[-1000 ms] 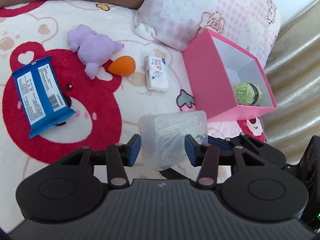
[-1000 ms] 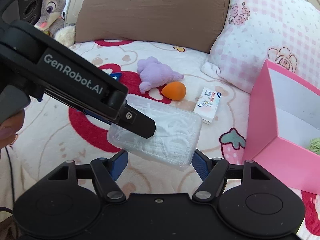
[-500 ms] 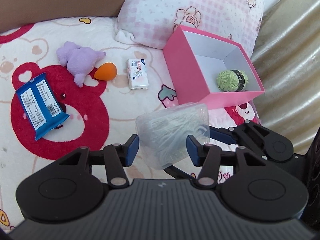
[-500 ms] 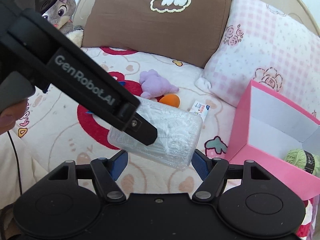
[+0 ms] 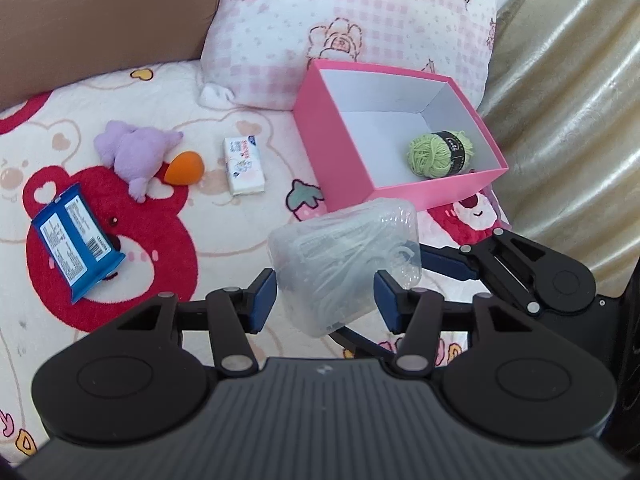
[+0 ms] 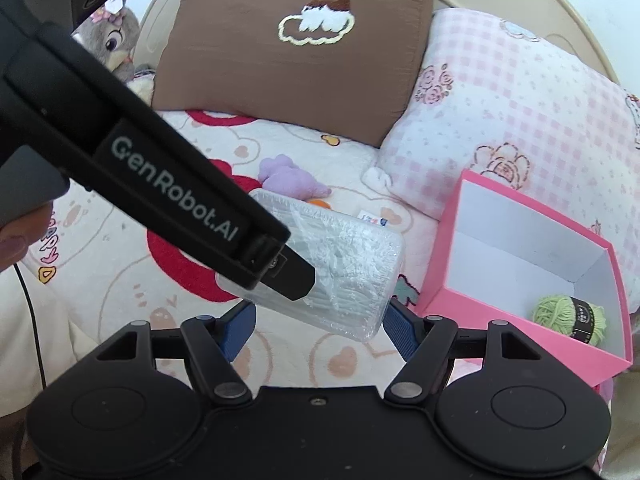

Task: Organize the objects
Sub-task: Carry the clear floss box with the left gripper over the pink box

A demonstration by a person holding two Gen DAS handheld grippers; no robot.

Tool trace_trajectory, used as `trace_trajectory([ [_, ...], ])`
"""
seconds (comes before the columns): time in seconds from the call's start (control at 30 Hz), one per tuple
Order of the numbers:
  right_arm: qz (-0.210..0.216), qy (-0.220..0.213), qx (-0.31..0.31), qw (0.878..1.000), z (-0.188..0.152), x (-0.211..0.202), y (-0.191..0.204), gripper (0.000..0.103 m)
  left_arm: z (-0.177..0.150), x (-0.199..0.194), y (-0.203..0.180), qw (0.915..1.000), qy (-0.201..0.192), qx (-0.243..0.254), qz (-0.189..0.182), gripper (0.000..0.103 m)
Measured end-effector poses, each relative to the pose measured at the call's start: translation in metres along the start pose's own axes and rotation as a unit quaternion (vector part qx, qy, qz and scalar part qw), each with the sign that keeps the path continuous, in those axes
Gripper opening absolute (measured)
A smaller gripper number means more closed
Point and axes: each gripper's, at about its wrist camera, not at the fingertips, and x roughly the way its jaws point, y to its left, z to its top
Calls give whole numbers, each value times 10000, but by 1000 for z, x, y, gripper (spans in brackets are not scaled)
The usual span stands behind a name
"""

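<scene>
**Work surface.** The white plush bedspread with red bear print point(image 5: 224, 236) carries all loose items. A pink checked pillow point(image 5: 340, 20) lies behind the container.

**Container.** The open pink cardboard box with white lining point(image 5: 436, 190) stands at the right side of the bedspread, near the curtain. It holds 1 item: a green ball of yarn with a black band point(image 5: 440, 154), lying in the near right corner. The rest of its floor is bare.

**Item in hand.** The clear rectangular plastic box wrapped in film point(image 5: 344, 256) is off the bedspread, in the air just in front of the pink box's near wall. Its contents look like thin white pieces; what they are cannot be told.

**Tongs.**
- Left gripper point(image 5: 326, 300): partly closed, with both blue pads against the clear box's sides.
- Right gripper point(image 6: 320, 328): partly closed, with its pads flanking the same box at its lower edge.
- Which 1 bears the load cannot be told.

**Handling (judgement).** Probably light, with a rigid but thin shell. The film is likely slippery. Grip across the short flat sides with moderate force; excess pressure may crack or eject it.

**Loose items.** A blue foil packet point(image 5: 76, 244), a purple plush toy point(image 5: 132, 152), a small white tissue pack point(image 5: 244, 166) and an orange egg-shaped sponge point(image 5: 184, 162).
</scene>
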Motion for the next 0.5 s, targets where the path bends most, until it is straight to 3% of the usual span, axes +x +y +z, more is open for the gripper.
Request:
trace_trajectory([
  [0.5,-217,-482,405,9978,-10,-36,-66,75,33,9,-70,9984,-252,470,-202,52],
])
